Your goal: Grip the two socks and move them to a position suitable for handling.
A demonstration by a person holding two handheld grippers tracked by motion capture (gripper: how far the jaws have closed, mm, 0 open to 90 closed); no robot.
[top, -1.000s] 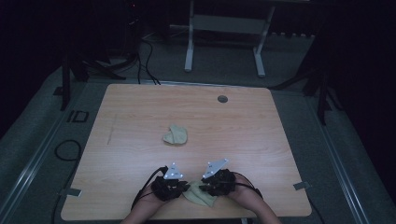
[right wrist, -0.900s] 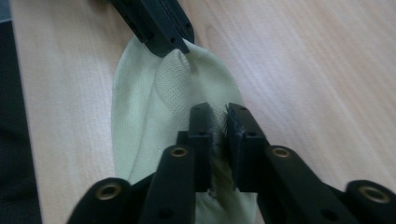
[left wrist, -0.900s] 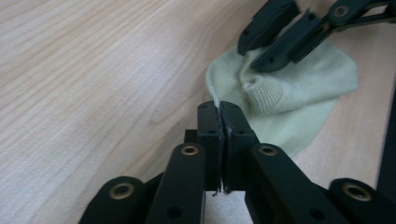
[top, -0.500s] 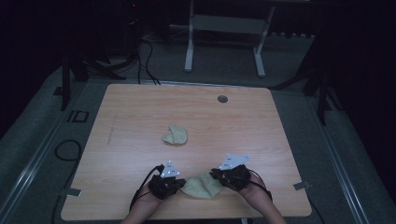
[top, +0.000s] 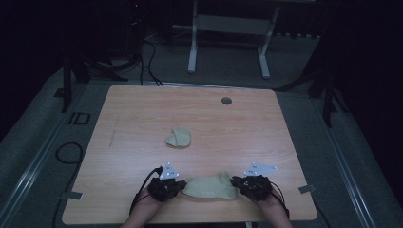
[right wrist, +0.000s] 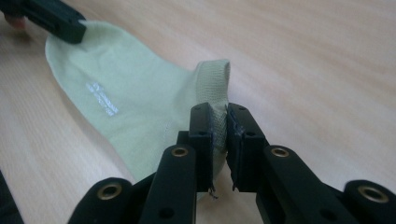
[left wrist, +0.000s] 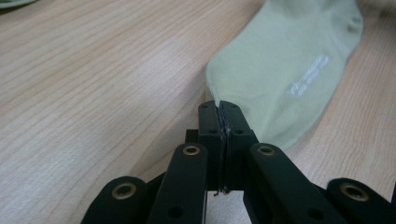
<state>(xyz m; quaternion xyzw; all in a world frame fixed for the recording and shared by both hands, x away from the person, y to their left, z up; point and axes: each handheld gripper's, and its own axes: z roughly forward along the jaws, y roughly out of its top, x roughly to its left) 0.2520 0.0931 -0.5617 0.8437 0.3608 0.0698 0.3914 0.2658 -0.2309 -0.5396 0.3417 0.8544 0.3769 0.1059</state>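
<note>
Near the front edge of the table (top: 142,118): a pale green sock (top: 209,187) lies stretched between my two grippers, its length running across in front of me.
Left gripper (top: 177,185): clenched on the thin edge at one end of the sock (left wrist: 280,70); in the left gripper view the jaws meet with only a sliver of fabric between them.
Right gripper (top: 237,183): clamped on the ribbed cuff (right wrist: 212,81), which bunches up in a fold above the jaws; its jaws have just been shifting slightly around that fold.
Weight: I judge it very light; it should lift with no effort.
Stiffness: soft and limp, so it will sag in the middle and drape wherever I leave it unsupported.
Grip: the knit looks grippy rather than slick, yet a thin pinch such as my left one could slip if I pull hard.
Where to hold: the two ends, as now; the thicker cuff gives the surer bite.
Fragility: nothing to break, though the knit may stretch under a strong tug.
Second sock (top: 178,138): a crumpled piece of the same colour rests near the middle of the table, well apart.
Hard to make out: the small pale lettering (right wrist: 102,99) on the sock is too blurred to read.
Hidden: how deep the fabric sits inside either pair of jaws, and the sock's underside.
Cut off: my forearms at the bottom of the high view; the room beyond the table is dark.
</note>
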